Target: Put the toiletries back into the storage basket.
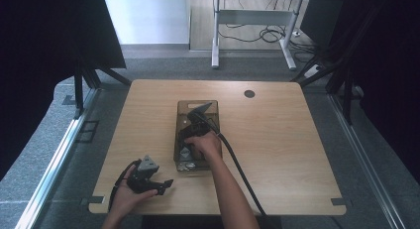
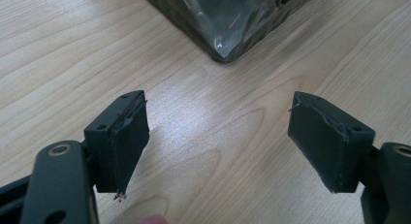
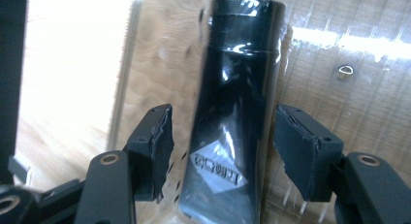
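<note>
Right gripper [image 3: 220, 153] inside clear box [image 1: 184, 107]; black tube [image 3: 237, 103] lies on the box floor between its spread jaws, gaps visible at both pads. Left gripper [image 2: 218, 146] spread, over bare table [image 1: 287, 140]

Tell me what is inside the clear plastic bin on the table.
Inside the clear bin lies a black tube with a white diamond label, between the open right gripper pads, a gap on each side. The person's hand and gripper cover the rest of the bin's inside.

left hand-held gripper [image 1: 163, 185] low, jaws wide apart, right hand-held gripper [image 3: 220, 151] reaching forward, jaws parted
</note>
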